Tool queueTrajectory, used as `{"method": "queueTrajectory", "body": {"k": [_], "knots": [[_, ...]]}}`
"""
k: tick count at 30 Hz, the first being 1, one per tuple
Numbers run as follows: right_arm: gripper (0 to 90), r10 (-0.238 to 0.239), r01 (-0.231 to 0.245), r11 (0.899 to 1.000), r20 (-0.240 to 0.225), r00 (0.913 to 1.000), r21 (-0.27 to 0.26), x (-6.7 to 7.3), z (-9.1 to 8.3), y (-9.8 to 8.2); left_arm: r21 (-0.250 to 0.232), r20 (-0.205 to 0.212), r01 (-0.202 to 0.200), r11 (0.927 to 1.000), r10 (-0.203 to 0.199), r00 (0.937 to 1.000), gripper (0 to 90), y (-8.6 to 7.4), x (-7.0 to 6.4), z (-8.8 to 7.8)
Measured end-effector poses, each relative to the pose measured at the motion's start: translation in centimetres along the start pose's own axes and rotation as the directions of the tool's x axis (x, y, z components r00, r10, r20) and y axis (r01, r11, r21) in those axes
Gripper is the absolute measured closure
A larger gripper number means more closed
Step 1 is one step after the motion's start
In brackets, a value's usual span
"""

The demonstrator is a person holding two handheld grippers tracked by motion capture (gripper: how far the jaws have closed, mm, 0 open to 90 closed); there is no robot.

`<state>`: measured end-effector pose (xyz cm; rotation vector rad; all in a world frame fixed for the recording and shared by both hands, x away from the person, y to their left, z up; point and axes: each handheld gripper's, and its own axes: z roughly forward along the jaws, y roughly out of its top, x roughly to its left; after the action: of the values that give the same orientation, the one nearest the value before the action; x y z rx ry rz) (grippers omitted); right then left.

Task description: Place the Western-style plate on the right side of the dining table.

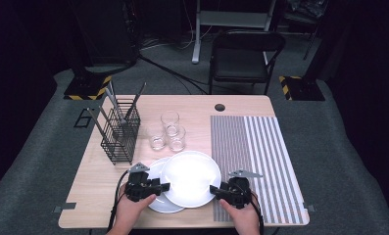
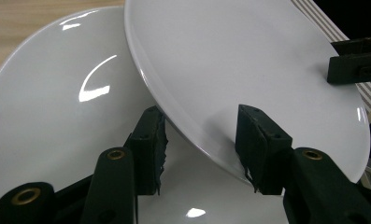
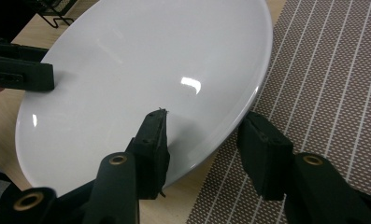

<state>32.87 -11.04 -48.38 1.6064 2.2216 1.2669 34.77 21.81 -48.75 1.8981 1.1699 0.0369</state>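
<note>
At the left of the high view a black wire rack (image 1: 119, 131) of utensils stands on the wooden table (image 1: 91, 178); three glasses (image 1: 168, 132) sit right of it. Lower centre, the upper plate (image 1: 190, 178) overlaps a lower plate (image 1: 155, 169). The left gripper (image 1: 163, 187) meets its left rim, the right gripper (image 1: 214, 189) its right rim. The left gripper view adds detail: the jaws are spread, one either side of the upper plate's (image 2: 248, 70) edge, which is tilted above the lower plate (image 2: 57, 107). The right gripper view shows spread jaws straddling the rim (image 3: 248, 100), no pad visibly pressing. A striped mat (image 1: 251, 152) covers the table's right; a folding chair (image 1: 243, 56) stands on grey carpet behind.
</note>
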Motion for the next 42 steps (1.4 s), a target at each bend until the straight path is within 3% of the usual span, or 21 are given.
{"method": "queueTrajectory", "body": {"k": [8,21,28,42], "knots": [[53.2,0.003,-0.003,1.0,0.004,1.0,0.006,0.3,-0.7,1.0,-0.005,0.0,-0.005,1.0,0.005,1.0,53.4,1.0,-0.6,-0.6],[53.6,0.001,-0.001,0.999,-0.011,0.9999,-0.033,0.1,-1.5,2.7,-0.034,0.004,-0.017,0.9993,0.017,0.9998,54.0,3.0,-0.7,-1.2],[53.6,0.02,-0.021,0.999,-0.01,0.9997,-0.035,-0.2,-1.8,3.4,-0.044,0.005,-0.022,0.9988,0.022,0.9997,54.2,3.8,-0.8,-1.0],[53.6,0.014,-0.014,0.999,0.005,0.9999,-0.053,-1.2,-2.6,3.9,-0.044,0.021,-0.045,0.998,0.046,0.9987,54.7,5.1,-1.6,0.0]]}}
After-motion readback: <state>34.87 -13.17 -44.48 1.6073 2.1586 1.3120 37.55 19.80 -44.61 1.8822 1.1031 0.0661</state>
